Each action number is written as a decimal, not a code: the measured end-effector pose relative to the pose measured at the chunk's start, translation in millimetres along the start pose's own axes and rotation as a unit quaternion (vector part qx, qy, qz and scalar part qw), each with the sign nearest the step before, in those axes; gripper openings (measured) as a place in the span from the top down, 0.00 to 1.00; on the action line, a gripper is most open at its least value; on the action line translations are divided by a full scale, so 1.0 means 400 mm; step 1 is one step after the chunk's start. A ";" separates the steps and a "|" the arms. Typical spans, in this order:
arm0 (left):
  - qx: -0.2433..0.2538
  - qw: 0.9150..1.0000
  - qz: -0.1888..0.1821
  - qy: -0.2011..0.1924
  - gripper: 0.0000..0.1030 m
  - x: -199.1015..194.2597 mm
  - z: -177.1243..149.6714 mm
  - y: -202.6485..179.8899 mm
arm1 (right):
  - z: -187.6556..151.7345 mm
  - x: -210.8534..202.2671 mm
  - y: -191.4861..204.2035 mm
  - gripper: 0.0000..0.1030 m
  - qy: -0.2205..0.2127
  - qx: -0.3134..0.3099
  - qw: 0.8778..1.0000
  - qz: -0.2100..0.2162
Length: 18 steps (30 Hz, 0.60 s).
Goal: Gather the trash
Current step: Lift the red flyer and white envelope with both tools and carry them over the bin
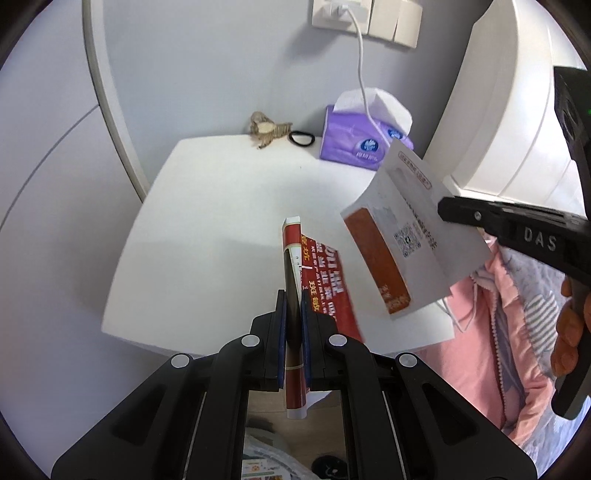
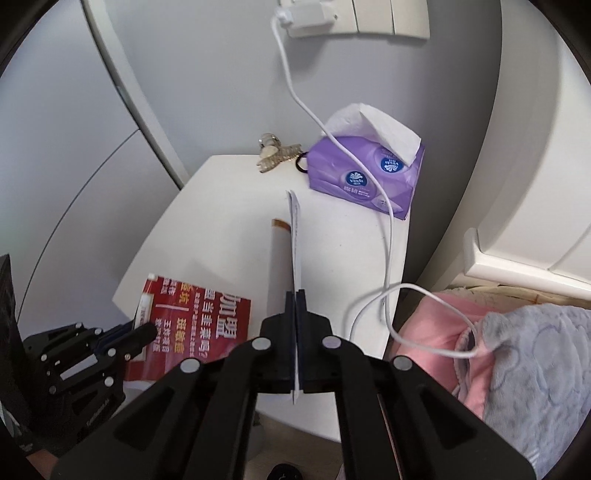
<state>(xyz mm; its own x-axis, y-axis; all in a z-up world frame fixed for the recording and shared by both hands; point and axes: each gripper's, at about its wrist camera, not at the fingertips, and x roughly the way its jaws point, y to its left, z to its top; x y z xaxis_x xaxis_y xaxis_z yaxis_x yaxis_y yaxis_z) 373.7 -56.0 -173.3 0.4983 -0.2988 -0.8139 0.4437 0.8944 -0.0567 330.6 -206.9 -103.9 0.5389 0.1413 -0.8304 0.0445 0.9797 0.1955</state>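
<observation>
A red leaflet [image 1: 328,273] with white and yellow print hangs above the white bedside table [image 1: 207,206], seen edge-on, with my left gripper [image 1: 293,295] shut on it. To its right a white folded paper [image 1: 402,236] with an orange-brown band and a QR code is pinched at its edge by my right gripper [image 1: 443,210]. In the right wrist view that paper [image 2: 279,258] stands edge-on between the shut jaws of the right gripper [image 2: 295,295]. The left gripper [image 2: 147,330] holds the red leaflet [image 2: 195,325] at lower left. Both papers are lifted off the table [image 2: 229,206].
At the table's back stand a purple tissue pack [image 1: 354,144] [image 2: 365,177], a beige hair claw [image 1: 266,129] [image 2: 275,155] and a black hair tie [image 1: 301,138]. A white cable [image 2: 388,258] runs from the wall socket [image 1: 365,14] onto pink and grey bedding [image 2: 517,369].
</observation>
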 end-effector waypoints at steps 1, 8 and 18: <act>0.000 1.000 0.000 -0.002 0.94 -0.010 -0.003 0.002 | -0.007 -0.012 0.007 0.97 0.000 -0.001 1.000 0.000; -0.005 1.000 0.006 -0.014 0.94 -0.092 -0.052 0.032 | -0.051 -0.070 0.074 0.97 0.000 -0.012 1.000 0.003; -0.022 0.999 0.023 0.002 0.94 -0.218 -0.231 0.164 | -0.179 -0.117 0.270 0.97 0.029 -0.042 0.998 0.034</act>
<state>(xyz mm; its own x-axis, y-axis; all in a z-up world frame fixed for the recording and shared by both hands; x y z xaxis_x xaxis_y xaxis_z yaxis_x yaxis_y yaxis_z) 290.5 59.4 -159.4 0.5144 -0.2564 -0.8183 0.3874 0.9208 -0.0450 249.9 -97.3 -81.5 0.4892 0.2131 -0.8458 -0.0630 0.9758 0.2094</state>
